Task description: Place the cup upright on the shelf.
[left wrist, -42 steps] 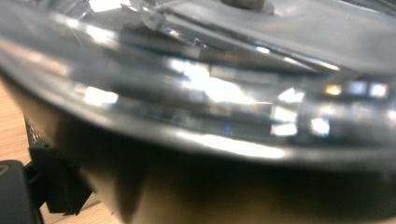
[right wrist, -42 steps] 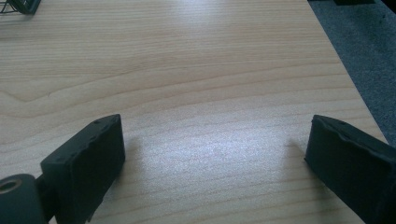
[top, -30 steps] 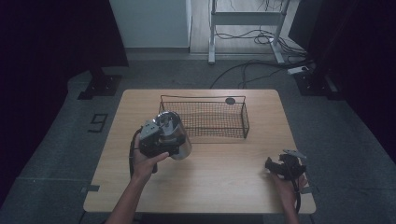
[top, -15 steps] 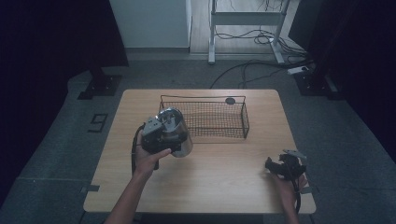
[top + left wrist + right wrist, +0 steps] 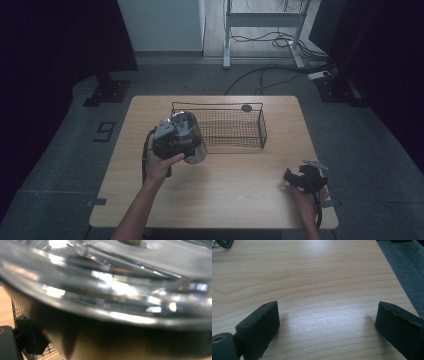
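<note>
The left gripper (image 5: 176,142) is clamping its jaws on the rim of a shiny steel pot with a glass lid (image 5: 189,136), carrying it clear of the table (image 5: 240,195). In the left gripper view the curved lid and metal wall (image 5: 112,302) are crowding right up against the camera, with one black jaw showing at the lower left, pressed beside the pot's wall. The person's left hand (image 5: 159,165) is wrapping the gripper's body from below.

The pot is hanging tilted over the left part of the table, just at the near-left corner of a black wire basket (image 5: 220,129) that is standing toward the far side. A small dark round thing (image 5: 246,107) is lying on the table just behind the basket's far rim.

The right gripper (image 5: 300,177) is resting at the near-right corner of the table, well apart from the pot. In the right gripper view its two black fingers (image 5: 259,325) are standing wide apart with bare wood between them, holding nothing.

Judging from this, the carrying step is in hand: the pot is probably heading into the basket. The next move would call for lifting the pot's base above the basket's near rim, shifting it to the right and farther away, leveling it, then lowering it onto the wire floor before the jaws let go.
</note>
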`<state>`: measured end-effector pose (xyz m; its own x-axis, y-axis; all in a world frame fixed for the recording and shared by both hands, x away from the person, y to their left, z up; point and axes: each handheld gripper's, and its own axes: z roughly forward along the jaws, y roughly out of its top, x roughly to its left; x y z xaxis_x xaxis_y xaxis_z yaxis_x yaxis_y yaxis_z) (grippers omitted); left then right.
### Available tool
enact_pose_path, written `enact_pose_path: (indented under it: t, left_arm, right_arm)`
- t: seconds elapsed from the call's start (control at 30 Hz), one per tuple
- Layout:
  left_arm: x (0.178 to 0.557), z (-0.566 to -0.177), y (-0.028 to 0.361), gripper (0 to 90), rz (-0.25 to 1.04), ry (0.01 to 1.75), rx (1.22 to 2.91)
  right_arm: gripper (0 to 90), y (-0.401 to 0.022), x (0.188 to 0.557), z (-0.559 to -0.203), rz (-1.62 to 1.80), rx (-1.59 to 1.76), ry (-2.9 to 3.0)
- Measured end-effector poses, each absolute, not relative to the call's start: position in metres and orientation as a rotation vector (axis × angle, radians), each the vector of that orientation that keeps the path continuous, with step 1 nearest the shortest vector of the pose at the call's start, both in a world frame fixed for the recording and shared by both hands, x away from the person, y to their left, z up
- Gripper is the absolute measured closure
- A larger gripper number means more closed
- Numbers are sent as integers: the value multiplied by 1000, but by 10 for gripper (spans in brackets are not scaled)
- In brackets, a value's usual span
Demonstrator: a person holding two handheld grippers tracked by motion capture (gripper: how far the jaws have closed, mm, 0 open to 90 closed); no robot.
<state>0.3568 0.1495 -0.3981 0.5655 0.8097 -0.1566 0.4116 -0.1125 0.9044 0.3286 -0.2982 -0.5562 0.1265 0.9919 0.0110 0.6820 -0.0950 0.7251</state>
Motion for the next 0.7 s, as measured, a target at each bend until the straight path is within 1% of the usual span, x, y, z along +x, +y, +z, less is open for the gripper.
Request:
enact_pose_path:
  t: [0.7]
  left_arm:
    - [372,-387,133,39,497,1014,1749]
  right_arm:
    - [58,-298,329,-556,703,1841,1612]
